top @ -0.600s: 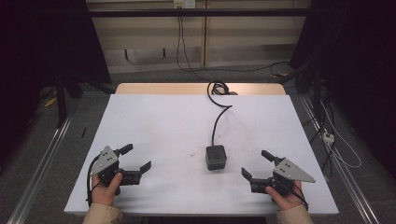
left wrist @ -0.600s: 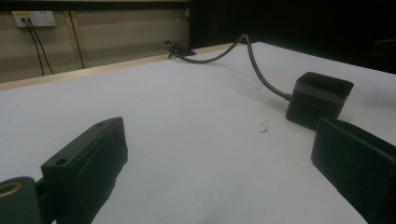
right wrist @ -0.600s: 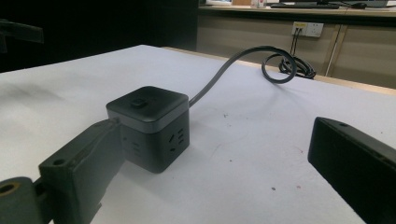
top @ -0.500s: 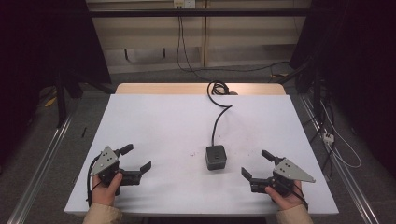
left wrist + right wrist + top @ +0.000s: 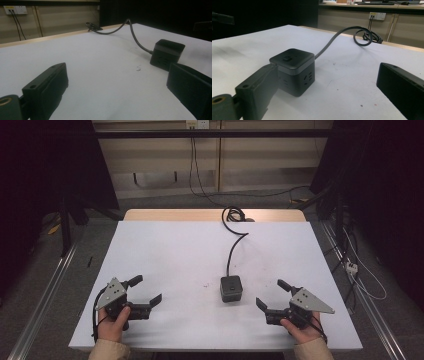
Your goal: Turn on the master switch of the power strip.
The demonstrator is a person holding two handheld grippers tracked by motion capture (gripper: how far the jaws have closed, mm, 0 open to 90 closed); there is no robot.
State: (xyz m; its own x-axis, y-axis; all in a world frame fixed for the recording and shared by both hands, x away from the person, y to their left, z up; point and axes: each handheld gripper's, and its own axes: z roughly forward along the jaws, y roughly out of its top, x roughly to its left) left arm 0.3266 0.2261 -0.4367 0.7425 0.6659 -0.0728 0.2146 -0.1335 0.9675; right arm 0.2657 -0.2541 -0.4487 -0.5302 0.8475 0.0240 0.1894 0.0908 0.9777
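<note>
Two claws rest low on the white tabletop point(image 5: 190, 255), both spread wide and holding nothing. At lower left sits the left claw point(image 5: 148, 290). Right of centre stands a black cube power strip point(image 5: 231, 288), with a small button on top and socket slots on its sides; its black cable point(image 5: 232, 245) curls toward the upper edge. At lower right sits the right claw point(image 5: 272, 293), near the cube.

Both grippers' fingers point(image 5: 135, 281) wide apart
</note>
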